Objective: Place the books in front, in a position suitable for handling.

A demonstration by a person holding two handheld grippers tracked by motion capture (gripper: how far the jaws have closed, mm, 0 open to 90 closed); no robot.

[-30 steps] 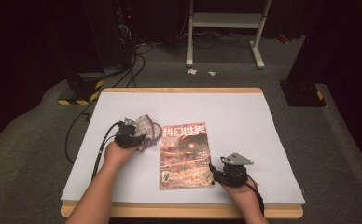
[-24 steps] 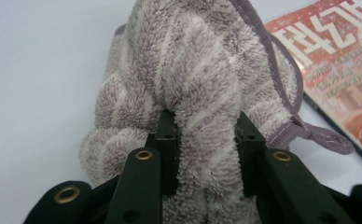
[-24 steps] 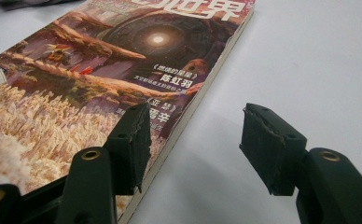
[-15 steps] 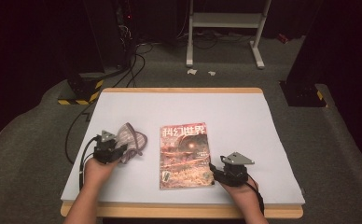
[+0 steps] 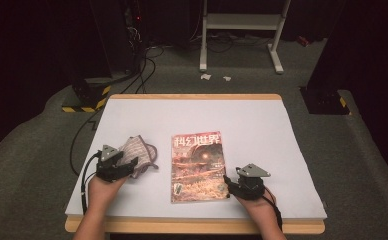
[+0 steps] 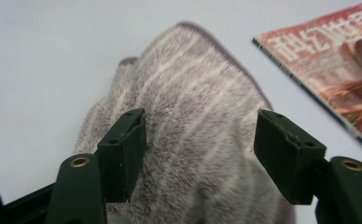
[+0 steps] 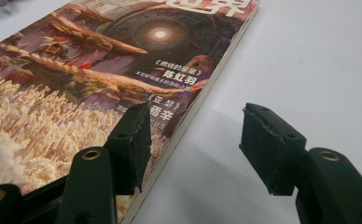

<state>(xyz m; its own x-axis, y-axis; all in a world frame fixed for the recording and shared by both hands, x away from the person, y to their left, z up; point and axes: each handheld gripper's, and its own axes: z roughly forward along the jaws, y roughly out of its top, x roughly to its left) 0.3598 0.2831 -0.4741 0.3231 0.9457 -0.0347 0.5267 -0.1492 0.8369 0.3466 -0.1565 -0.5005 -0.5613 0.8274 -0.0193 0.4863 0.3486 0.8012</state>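
A striped grey-mauve towel (image 5: 138, 155) lies crumpled in a low heap on the left part of the white table (image 5: 262, 125), just beside the left edge of a magazine (image 5: 198, 166) but apart from it, with a strip of bare tabletop between the two. In the left gripper view the towel (image 6: 188, 140) has a fuzzy pile with pale stripes running along it and a darker hem at its far rim; it rises between the two black jaws, which stand spread wide with cloth showing in the gap and neither pad pressed into it. The left gripper (image 5: 116, 165) sits at the near side of the towel, held in the person's left hand (image 5: 102, 187), its cable trailing off the table's left edge. The magazine lies flat near the middle of the table, cover up, with a reddish illustrated cover and large pale characters along its far end. The right gripper (image 5: 246, 184) rests at the magazine's near right corner, with its jaws parted: in the right gripper view one jaw hangs over the cover beside the magazine (image 7: 100, 74) spine edge, while the other stands over bare white table (image 7: 319, 70), gripping nothing.
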